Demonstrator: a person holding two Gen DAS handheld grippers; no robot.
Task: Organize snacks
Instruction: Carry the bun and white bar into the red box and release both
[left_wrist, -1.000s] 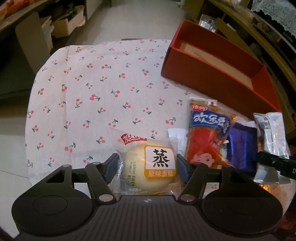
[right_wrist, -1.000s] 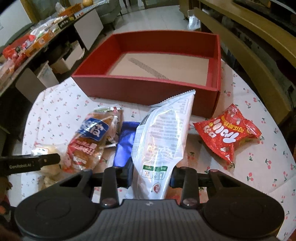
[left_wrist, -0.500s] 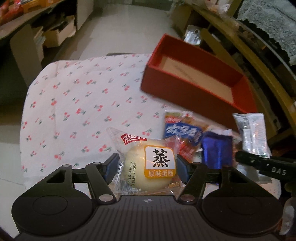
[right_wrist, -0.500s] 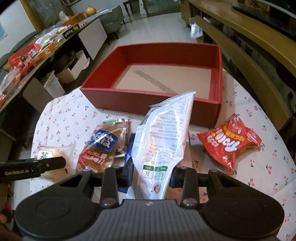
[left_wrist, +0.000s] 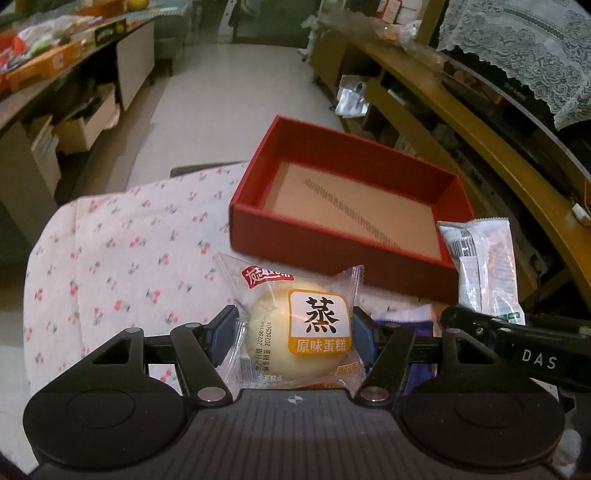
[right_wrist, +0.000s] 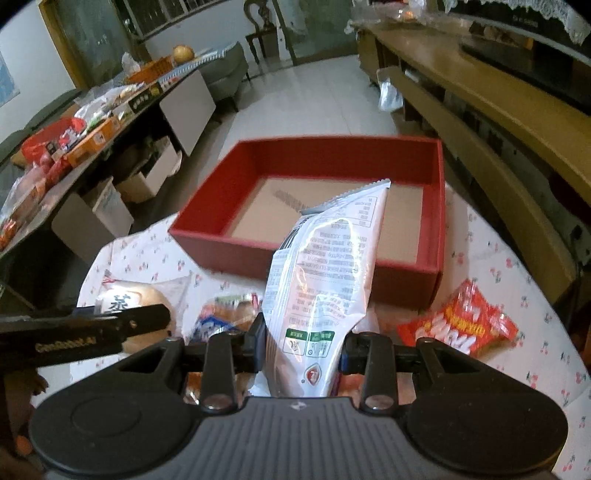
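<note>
**Carrying Two Snacks Toward the Red Box**

A steamed cake packet was clamped by the left gripper, a silver pouch by the right gripper, both held short of the red box. The slick, tall pouch could be snagged on the box's near wall. A cherry-print cloth lay beneath the box; cluttered benches were seen beyond it.

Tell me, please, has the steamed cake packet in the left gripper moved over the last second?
Yes. The steamed cake packet, clamped in the left gripper, has risen off the cherry tablecloth and toward the red box.
</note>
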